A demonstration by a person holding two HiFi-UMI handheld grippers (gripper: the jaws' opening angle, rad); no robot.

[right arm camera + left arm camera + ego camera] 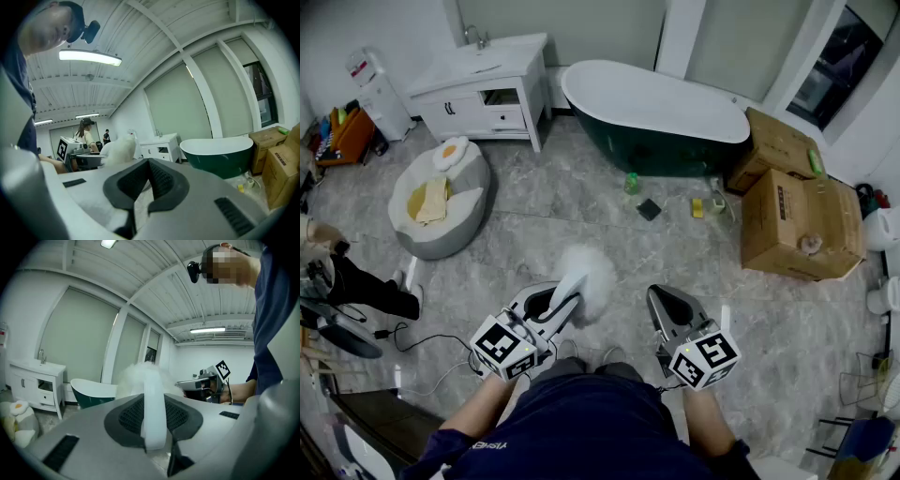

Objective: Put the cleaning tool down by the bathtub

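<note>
Status: carry phase, not placed yet. Left claw is pinching the handle of the fluffy white duster; in the left gripper view the white handle runs straight up between the two dark pads with the fluffy head beyond the tips, so the grip looks solid. Right claw is pressed together with nothing in it, and its own view shows the pads meeting at the tips with only floor behind. The duster is in the air over the near middle of the floor, just ahead of the person's body and well apart from the dark-green bathtub, which stands at the far side, a bit right of centre. The drop zone on the floor in front of the tub already has small stuff: a green bottle, a dark square pad and some yellow items, with cardboard boxes on the right. The white vanity cabinet is far left and the bean bag left; neither looks to be in the way. My read: pick-up done; left to do is walk across to the tub, lower the duster to the floor near those bottles, spread the left claw and back off. Roughly the first half covered, placement all outstanding
</note>
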